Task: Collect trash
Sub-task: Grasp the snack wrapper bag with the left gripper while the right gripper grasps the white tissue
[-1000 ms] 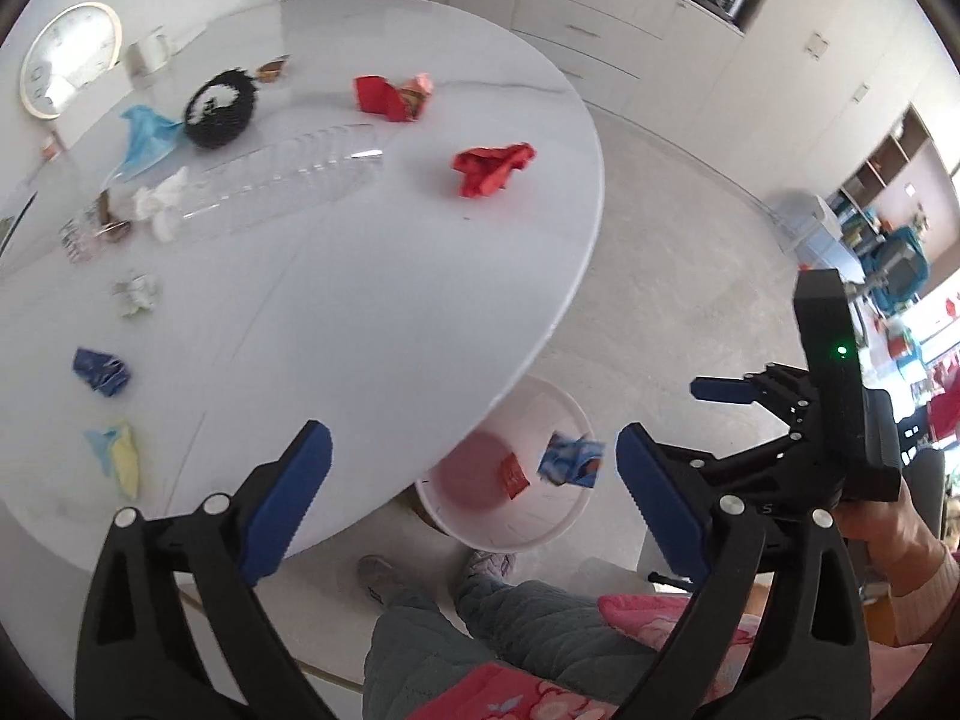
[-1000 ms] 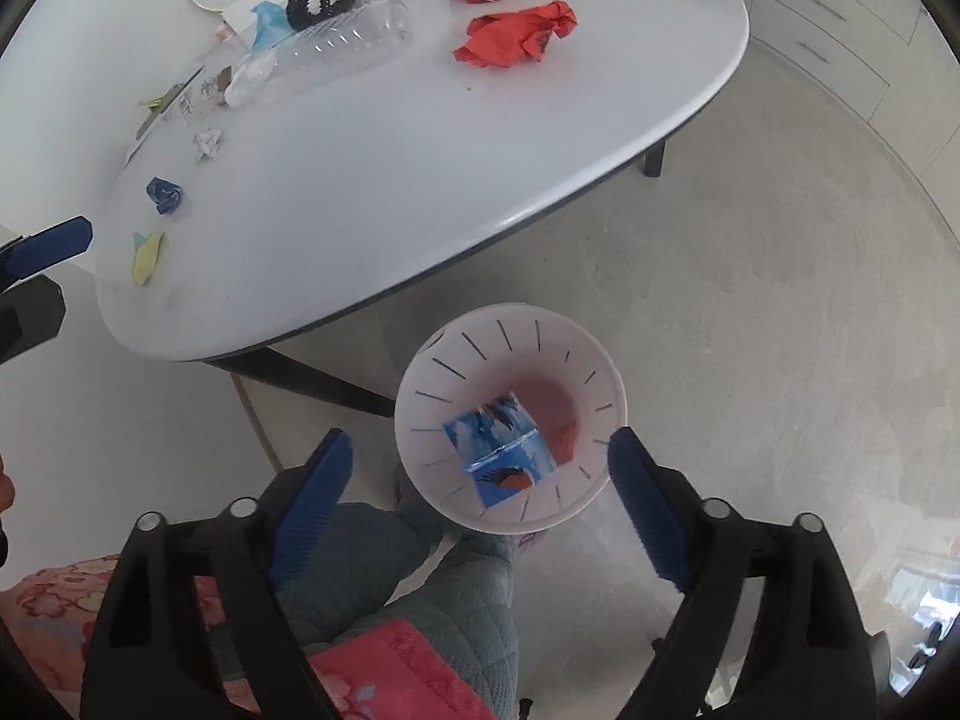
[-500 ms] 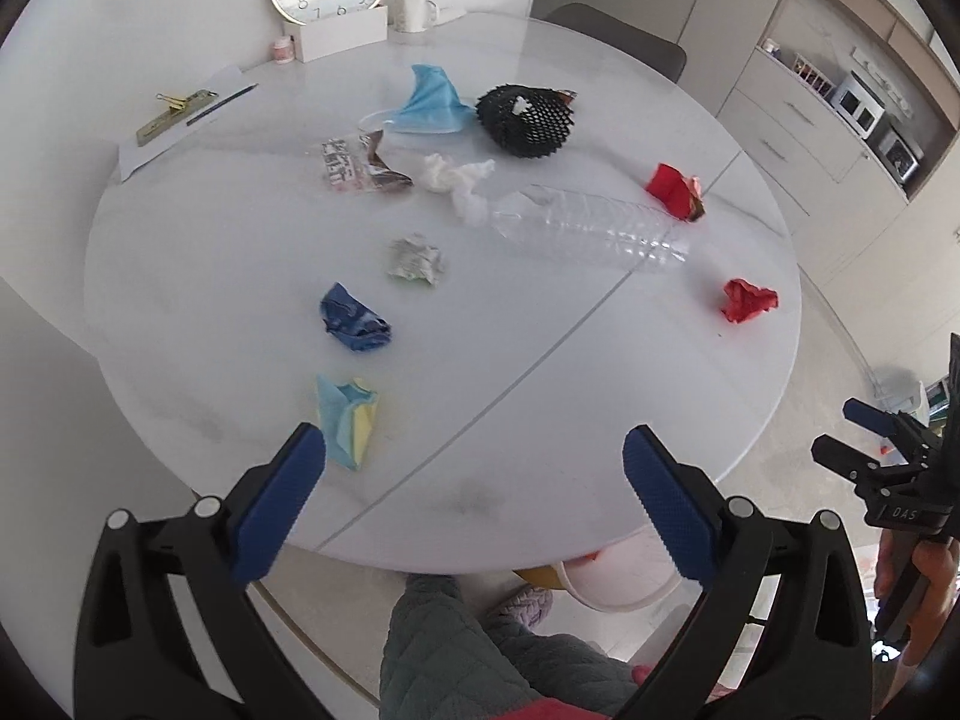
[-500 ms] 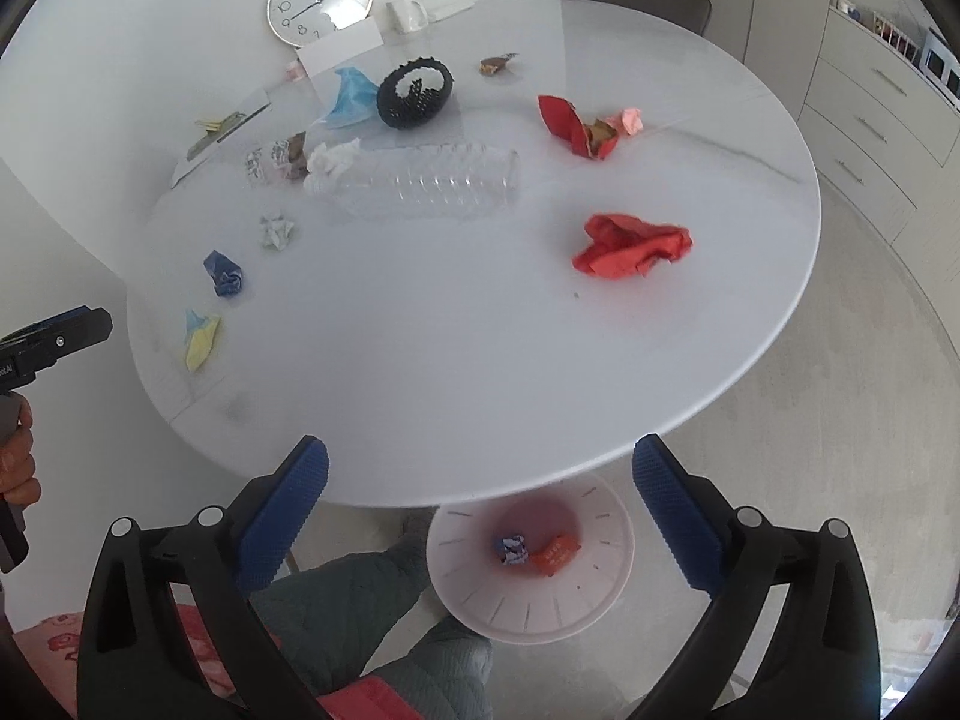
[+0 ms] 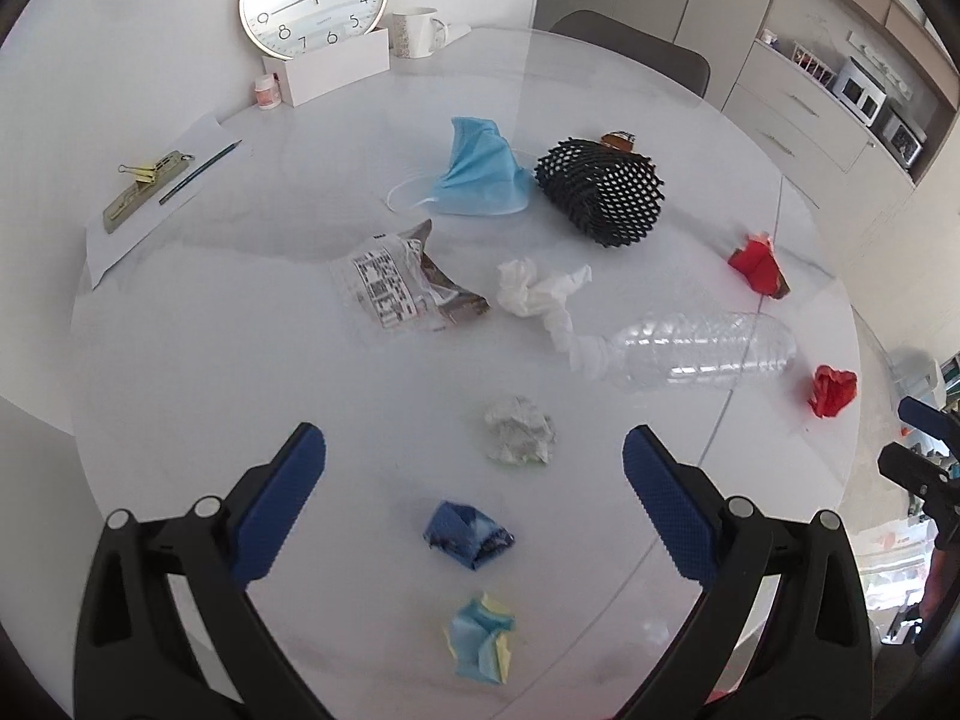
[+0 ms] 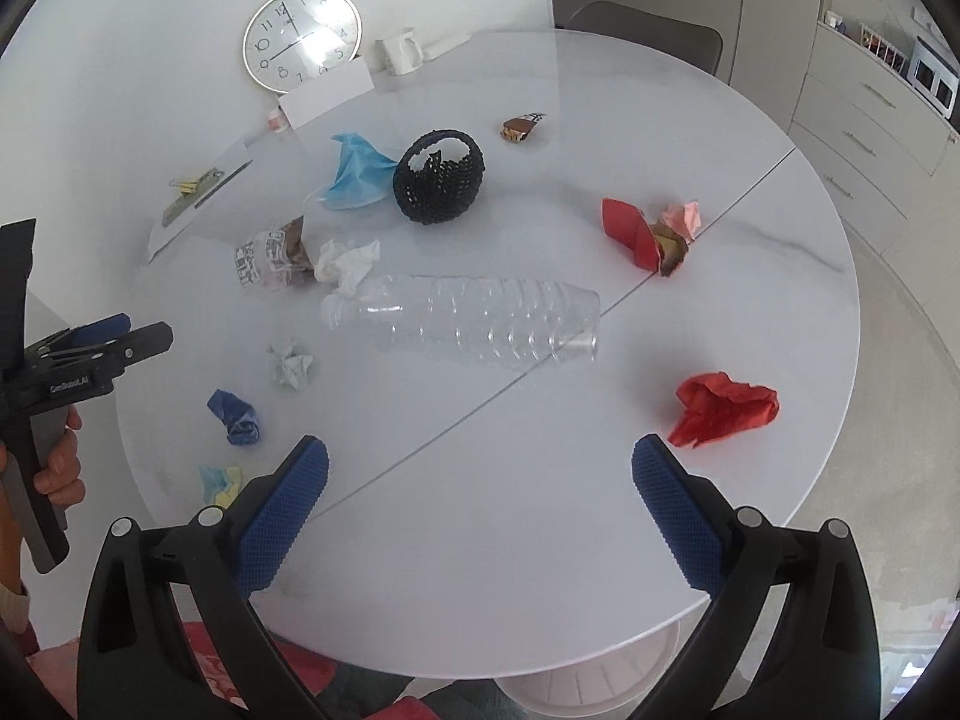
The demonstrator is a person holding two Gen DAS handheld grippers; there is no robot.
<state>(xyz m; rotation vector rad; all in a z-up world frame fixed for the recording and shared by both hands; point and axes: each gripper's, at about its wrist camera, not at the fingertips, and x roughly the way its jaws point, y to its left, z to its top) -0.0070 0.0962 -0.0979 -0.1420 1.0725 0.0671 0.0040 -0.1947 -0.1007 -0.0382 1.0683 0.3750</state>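
The left tool (image 5: 474, 498) hangs spread wide and empty over the near edge of the round worktop (image 5: 240, 312), its jaws bracketing the dark blue wad (image 5: 468, 534) and the grey crumpled paper (image 5: 517, 429), probably because these scraps lie closest and suit a straight pinch. The right tool (image 6: 480, 498) is likewise spread and holding nothing, aimed toward the clear bottle (image 6: 480, 324) and the red paper (image 6: 723, 408). The pale bin (image 6: 588, 690) peeks out beneath the worktop's near rim, seemingly placed there so each scrap has a short trip down.
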